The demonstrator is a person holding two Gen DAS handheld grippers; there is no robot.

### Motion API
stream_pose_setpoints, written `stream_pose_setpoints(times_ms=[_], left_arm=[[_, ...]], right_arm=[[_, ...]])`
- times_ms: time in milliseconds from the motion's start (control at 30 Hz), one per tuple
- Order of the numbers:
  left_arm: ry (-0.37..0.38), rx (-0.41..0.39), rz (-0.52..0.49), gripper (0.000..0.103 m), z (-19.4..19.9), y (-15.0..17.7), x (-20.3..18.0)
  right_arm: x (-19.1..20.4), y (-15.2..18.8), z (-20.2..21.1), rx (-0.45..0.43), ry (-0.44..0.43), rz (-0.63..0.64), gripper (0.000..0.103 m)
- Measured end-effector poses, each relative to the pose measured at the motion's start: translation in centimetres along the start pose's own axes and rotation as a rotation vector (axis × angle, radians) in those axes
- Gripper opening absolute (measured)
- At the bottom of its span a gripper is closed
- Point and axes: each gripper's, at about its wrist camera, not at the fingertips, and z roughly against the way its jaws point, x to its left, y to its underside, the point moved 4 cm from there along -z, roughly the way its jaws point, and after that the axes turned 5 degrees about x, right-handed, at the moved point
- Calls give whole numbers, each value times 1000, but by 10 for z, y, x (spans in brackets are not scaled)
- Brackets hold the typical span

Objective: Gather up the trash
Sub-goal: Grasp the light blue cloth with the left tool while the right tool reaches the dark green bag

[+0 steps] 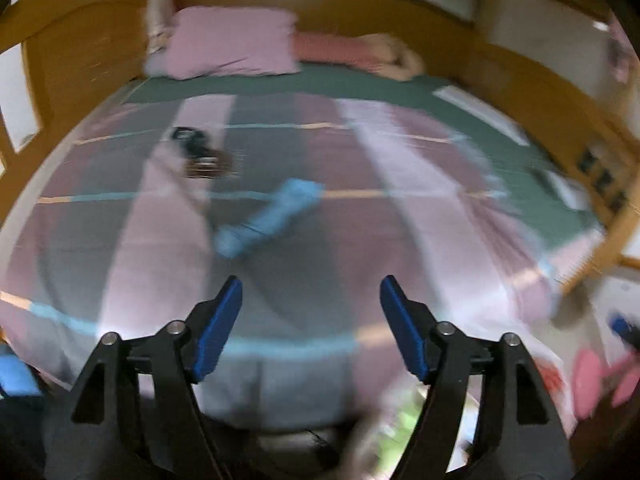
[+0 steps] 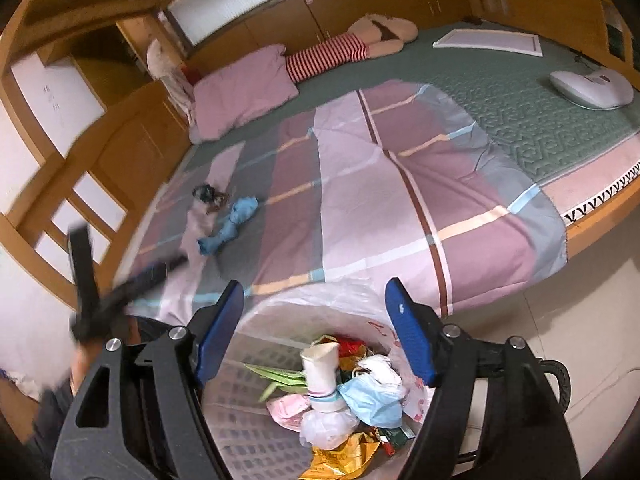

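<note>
A crumpled blue piece of trash (image 1: 267, 219) lies on the striped bedspread (image 1: 424, 208), with a dark wrapper (image 1: 198, 152) just beyond it. My left gripper (image 1: 311, 292) is open over the bed's near edge, short of the blue piece, with nothing between its fingers. My right gripper (image 2: 316, 292) is open above a lined trash bin (image 2: 264, 364) holding a paper cup (image 2: 322, 372), a face mask (image 2: 374, 396) and wrappers. The right wrist view also shows the blue trash (image 2: 228, 226), the dark wrapper (image 2: 210, 195), and the blurred left gripper (image 2: 120, 292) at the left.
A pink pillow (image 2: 244, 92) and a striped plush toy (image 2: 348, 50) lie at the head of the bed. A white device (image 2: 592, 88) and a flat white board (image 2: 488, 42) rest on the green mattress (image 2: 520, 92). Wooden cabinets surround the bed. Tiled floor (image 2: 560, 300) is at right.
</note>
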Motion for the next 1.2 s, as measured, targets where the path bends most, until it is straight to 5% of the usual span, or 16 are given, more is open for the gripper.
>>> stream_pose_setpoints(times_ms=[167,400,600,700,933,1067,1200], left_arm=[[-80,88,-6,85,-69,-49,27],[-30,201,-116,83,-146,-62,11],[-193,213,-246,32,-168,-60,7],[-139,154,-154,31,-149,-65,17],[-330,-188,106,31,-39,-66,81],[-396,-192,370,31,-13,-45,143],[-357,-194,524,31,-5,-37,174]], right_arm=[[4,3,-29,54,58,39,72],[1,-6,-66,127,49,-14,72],[17,-28,-84,121,35,-2,72],[30,-44,-93,108,0,-5,72],[69,-84,-139,92,28,79,72],[104,-110,-181,104,4,99,72],[155,-132,-226,100,-15,139,73]])
